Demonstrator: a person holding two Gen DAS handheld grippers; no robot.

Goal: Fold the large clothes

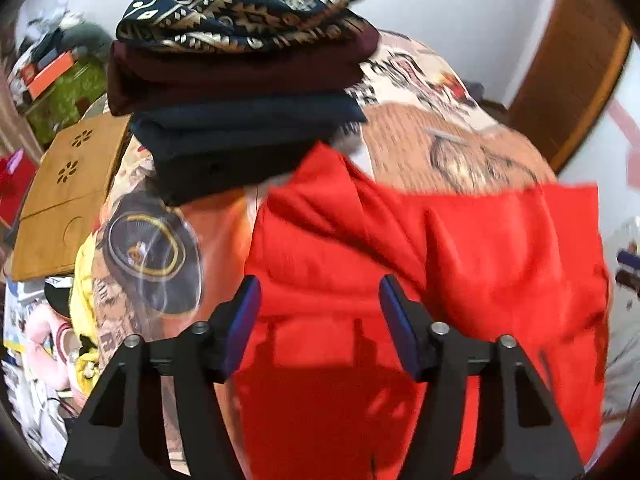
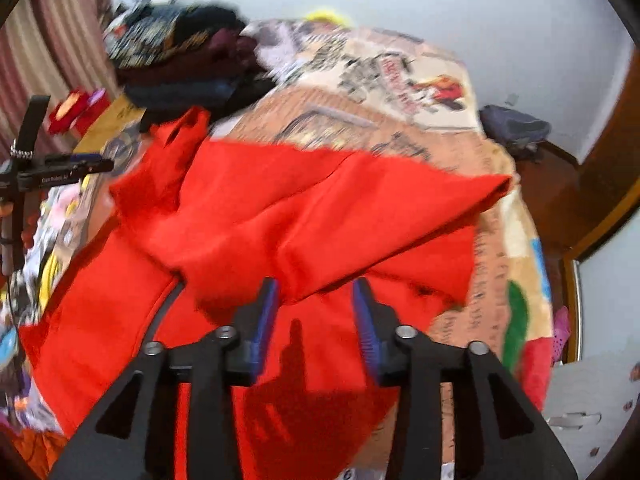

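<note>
Left claw (image 1: 320, 292) hangs over the red garment (image 1: 400, 280), its blue pads (image 1: 244, 320) spread well apart with nothing pinched between them, only red cloth lying below the gap. Right claw (image 2: 314, 296) is the same story: jaws parted, a little narrower, no fabric caught, its shadow falling on the red cloth beneath. The red garment sprawls across the bed (image 2: 400, 80) on a patterned bedspread, one part folded over the rest in a loose diagonal flap whose far corner points toward the bed's right edge in the right wrist view. Beyond it, at the far left of the bed, sits a stack of folded clothes (image 1: 240, 80): a dark blue piece with gold pattern on top, maroon under it, navy and black at the bottom. The red cloth's nearest peak comes right up against the foot of that stack. A wooden board (image 1: 68, 200) lies beside the bed at left. Both pictures are blurred.
</note>
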